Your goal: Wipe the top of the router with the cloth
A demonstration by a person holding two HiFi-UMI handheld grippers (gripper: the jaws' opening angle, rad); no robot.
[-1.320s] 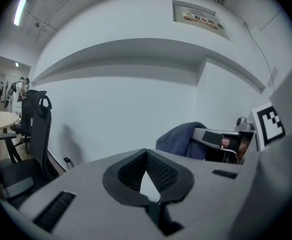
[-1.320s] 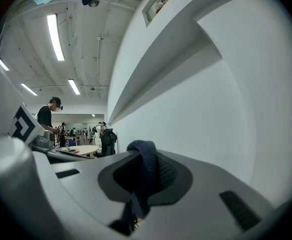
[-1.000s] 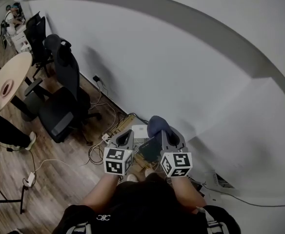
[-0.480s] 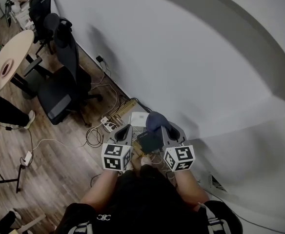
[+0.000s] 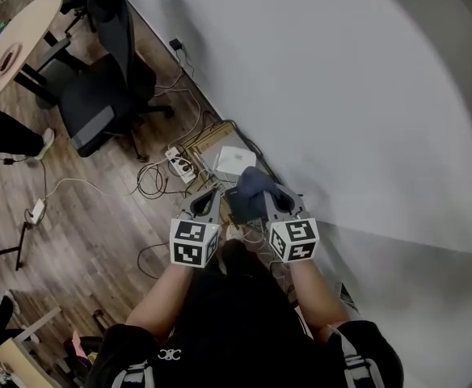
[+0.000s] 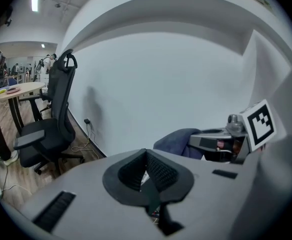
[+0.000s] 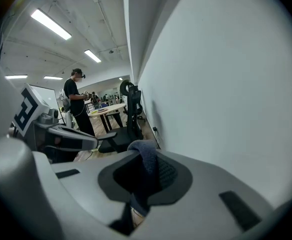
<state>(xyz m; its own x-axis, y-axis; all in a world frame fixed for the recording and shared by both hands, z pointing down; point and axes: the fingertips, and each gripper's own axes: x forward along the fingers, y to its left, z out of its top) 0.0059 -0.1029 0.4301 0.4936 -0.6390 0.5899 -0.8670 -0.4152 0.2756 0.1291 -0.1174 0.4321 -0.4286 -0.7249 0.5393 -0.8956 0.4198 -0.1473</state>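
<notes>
Task item located: a flat white box, taken to be the router (image 5: 234,162), lies on the wood floor (image 5: 82,233) at the foot of the wall (image 5: 341,95), just above centre in the head view. A power strip (image 5: 177,165) and loose cables (image 5: 151,183) lie just to its left. The router's top shows bare and no contact with the cloth is visible, so wiping is judged not yet begun. The cloth (image 5: 252,185), dark blue, is bunched at the tip of the right gripper (image 5: 270,202), just below and right of the router in the frame. It reads as raised above the box rather than resting on it, though height cannot be confirmed. In the right gripper view the jaws are closed onto the cloth (image 7: 147,159), with a fold standing up between the pads and the rest hanging below. This hold appears adequate for a pressing stroke, since a wad protrudes forward to meet the surface. The left gripper (image 5: 204,204) sits beside the right one at lower centre, level with it, probably held clear so as not to obstruct the stroke. In the left gripper view its jaws are together with nothing between them, and the cloth (image 6: 178,139) shows beyond at centre right. A dark object (image 5: 240,207) lies between the two grippers in the head view; its identity cannot be determined.
</notes>
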